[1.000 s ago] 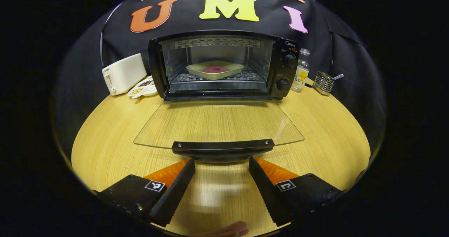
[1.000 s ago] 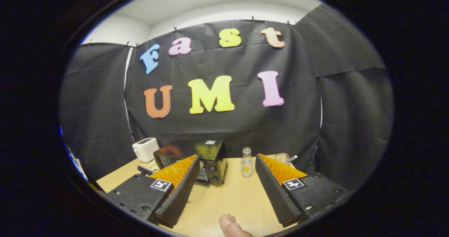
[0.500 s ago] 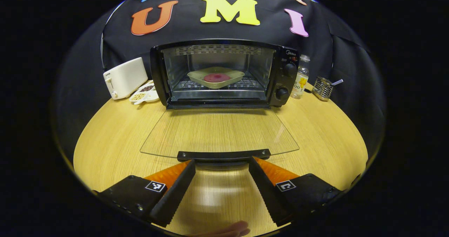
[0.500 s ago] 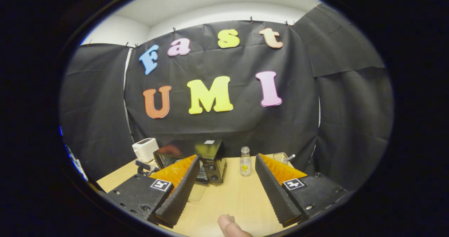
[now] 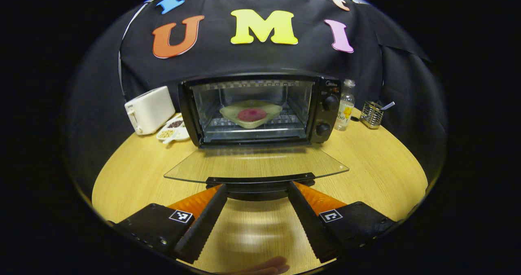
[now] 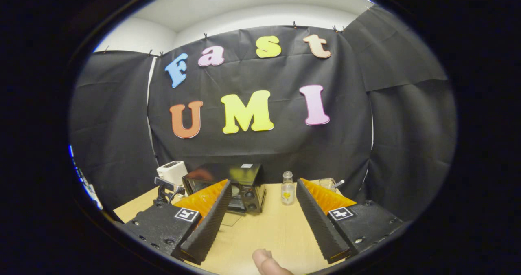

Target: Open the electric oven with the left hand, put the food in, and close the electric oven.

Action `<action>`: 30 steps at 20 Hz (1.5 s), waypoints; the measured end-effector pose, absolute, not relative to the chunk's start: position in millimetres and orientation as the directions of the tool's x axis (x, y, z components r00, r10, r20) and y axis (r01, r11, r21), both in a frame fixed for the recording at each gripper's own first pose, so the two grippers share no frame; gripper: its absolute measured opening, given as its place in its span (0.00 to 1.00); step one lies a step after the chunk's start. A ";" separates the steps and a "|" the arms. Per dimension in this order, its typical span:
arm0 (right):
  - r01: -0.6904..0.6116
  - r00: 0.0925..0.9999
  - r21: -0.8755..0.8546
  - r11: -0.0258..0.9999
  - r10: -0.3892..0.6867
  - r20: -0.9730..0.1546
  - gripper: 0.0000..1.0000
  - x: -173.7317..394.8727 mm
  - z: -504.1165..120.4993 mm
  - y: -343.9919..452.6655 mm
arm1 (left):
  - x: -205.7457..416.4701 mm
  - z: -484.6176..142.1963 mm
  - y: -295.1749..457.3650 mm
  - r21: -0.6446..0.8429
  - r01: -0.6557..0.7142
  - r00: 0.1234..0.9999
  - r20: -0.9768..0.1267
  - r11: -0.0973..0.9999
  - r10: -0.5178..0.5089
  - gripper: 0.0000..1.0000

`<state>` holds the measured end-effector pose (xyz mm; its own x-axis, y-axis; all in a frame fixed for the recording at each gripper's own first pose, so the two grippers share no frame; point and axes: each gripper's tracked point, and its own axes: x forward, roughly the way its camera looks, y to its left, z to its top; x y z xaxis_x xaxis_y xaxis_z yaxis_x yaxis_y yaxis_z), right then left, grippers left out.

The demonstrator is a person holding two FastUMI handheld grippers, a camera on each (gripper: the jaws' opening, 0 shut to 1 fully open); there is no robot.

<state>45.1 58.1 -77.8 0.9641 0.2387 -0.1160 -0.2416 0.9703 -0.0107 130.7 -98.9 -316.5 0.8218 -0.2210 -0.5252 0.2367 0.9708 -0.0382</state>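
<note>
In the left gripper view the electric oven (image 5: 260,110) is sitting at the back of the wooden tabletop (image 5: 378,173) with its mouth facing the camera, and its glass door (image 5: 256,165) is hanging open toward the left gripper (image 5: 257,191), the black door handle (image 5: 260,181) running crosswise just past the widely spread fingers (image 5: 203,218), which are gripping nothing. A shallow dish (image 5: 250,115) holding a round reddish piece of food (image 5: 252,114) is resting on the wire rack inside. In the right gripper view the right gripper (image 6: 260,187) is hovering farther back, its fingers (image 6: 321,222) likewise spread wide and empty, pointing toward the oven and a small bottle (image 6: 287,188).

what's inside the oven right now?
In the left gripper view, the oven with its door down holds a pale dish on the wire rack, with a reddish round food in it. The dish hides the rack beneath it.
</note>
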 end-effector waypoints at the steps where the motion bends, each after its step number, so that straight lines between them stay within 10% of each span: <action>1: -0.240 0.965 -0.016 0.971 0.237 -0.112 0.96 42.1 -76.7 57.0 | 133.9 -310.0 -98.7 -0.039 0.236 0.825 -0.520 0.971 -0.221 0.97; 15: -0.215 0.976 -0.038 0.976 0.214 -0.023 0.96 3.8 -55.2 42.2 | 205.5 -196.3 -86.1 0.053 0.159 0.961 -0.236 0.986 -0.142 0.96; 30: -0.096 0.986 -0.071 0.993 0.104 0.128 0.95 -95.2 -42.5 20.4 | -36.0 -73.2 -51.7 0.046 0.060 0.997 -0.050 0.997 -0.057 0.96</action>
